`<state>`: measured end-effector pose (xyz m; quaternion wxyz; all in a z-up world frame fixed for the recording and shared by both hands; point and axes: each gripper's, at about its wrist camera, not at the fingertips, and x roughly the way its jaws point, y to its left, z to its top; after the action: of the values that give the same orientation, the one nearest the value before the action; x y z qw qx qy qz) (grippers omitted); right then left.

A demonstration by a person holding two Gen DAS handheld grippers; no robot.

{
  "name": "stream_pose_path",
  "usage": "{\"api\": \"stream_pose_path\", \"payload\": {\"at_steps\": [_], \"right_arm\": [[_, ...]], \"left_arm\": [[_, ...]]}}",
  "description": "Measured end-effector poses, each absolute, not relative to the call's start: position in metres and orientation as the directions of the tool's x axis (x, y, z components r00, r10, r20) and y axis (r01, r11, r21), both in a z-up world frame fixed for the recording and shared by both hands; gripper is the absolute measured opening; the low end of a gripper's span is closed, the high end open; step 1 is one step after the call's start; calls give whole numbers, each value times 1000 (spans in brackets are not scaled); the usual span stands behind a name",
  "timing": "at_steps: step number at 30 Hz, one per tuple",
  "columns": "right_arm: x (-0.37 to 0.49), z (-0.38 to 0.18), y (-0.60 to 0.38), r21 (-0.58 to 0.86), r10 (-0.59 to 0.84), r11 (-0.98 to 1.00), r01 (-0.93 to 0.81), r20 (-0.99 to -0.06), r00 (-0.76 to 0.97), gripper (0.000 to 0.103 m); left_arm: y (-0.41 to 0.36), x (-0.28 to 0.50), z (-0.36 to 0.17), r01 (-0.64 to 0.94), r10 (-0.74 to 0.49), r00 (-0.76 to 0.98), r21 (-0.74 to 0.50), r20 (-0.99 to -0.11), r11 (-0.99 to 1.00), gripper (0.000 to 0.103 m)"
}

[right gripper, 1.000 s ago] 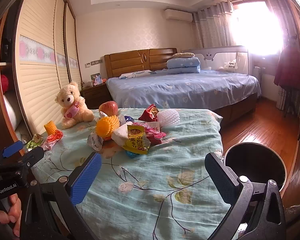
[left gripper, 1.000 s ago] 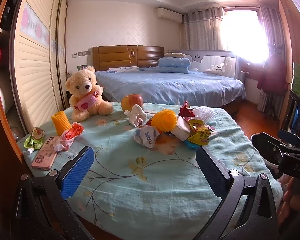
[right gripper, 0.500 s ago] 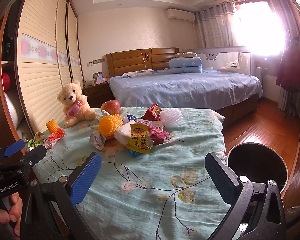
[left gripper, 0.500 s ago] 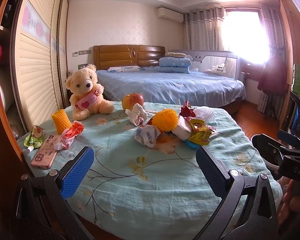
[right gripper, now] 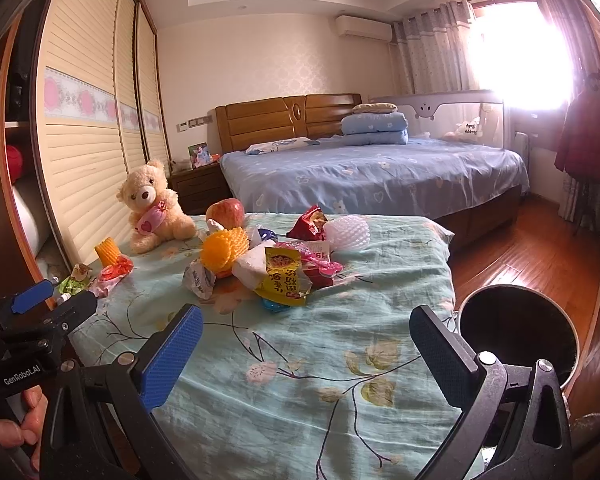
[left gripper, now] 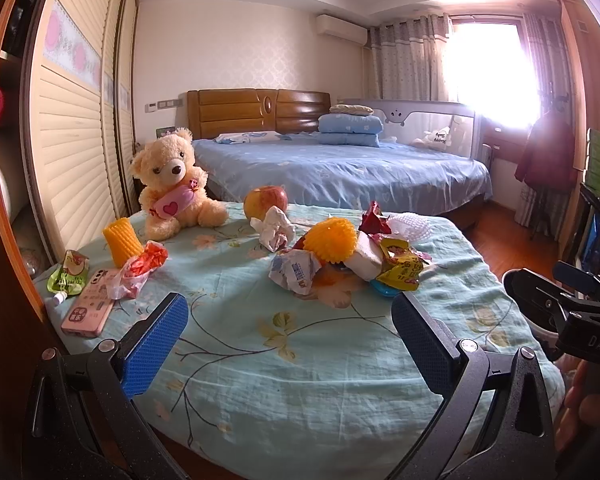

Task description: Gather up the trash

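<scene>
A heap of trash lies mid-bed on the teal floral cover point(left gripper: 300, 360): a crumpled white wrapper point(left gripper: 296, 274), an orange foam fruit net point(left gripper: 331, 245), a yellow snack bag point(left gripper: 400, 270) point(right gripper: 281, 276), a red wrapper point(right gripper: 310, 224) and a white foam net point(right gripper: 348, 232). A crumpled tissue point(left gripper: 274, 226) lies behind them. My left gripper point(left gripper: 290, 344) hovers open over the near cover, well short of the heap. My right gripper point(right gripper: 306, 354) is open too, nothing between its fingers. A dark round bin point(right gripper: 516, 330) stands on the floor right of the bed.
At the left lie a teddy bear point(left gripper: 170, 184), an apple point(left gripper: 266, 202), a yellow foam sleeve point(left gripper: 122, 240), a red-and-clear wrapper point(left gripper: 140, 268), a green pouch point(left gripper: 70, 276) and a pink phone point(left gripper: 92, 304). Wardrobe doors line the left; a blue bed point(left gripper: 340, 168) stands behind.
Both views have shifted only slightly; the right view has drifted a little rightward and closer. Nothing on the cover has moved, and both grippers stay open.
</scene>
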<state>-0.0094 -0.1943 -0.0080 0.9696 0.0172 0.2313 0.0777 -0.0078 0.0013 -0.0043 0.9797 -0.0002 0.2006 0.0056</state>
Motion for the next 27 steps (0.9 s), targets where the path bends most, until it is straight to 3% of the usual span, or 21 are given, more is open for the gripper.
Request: {"api": "stream_pose_path", "payload": {"at_steps": [27], "right_arm": [[-4,-16,-195,95,182,983,-156,-470,864,103]], "left_arm": [[2,-1,-12,-12,9,908,-5,-418,1000,103]]}}
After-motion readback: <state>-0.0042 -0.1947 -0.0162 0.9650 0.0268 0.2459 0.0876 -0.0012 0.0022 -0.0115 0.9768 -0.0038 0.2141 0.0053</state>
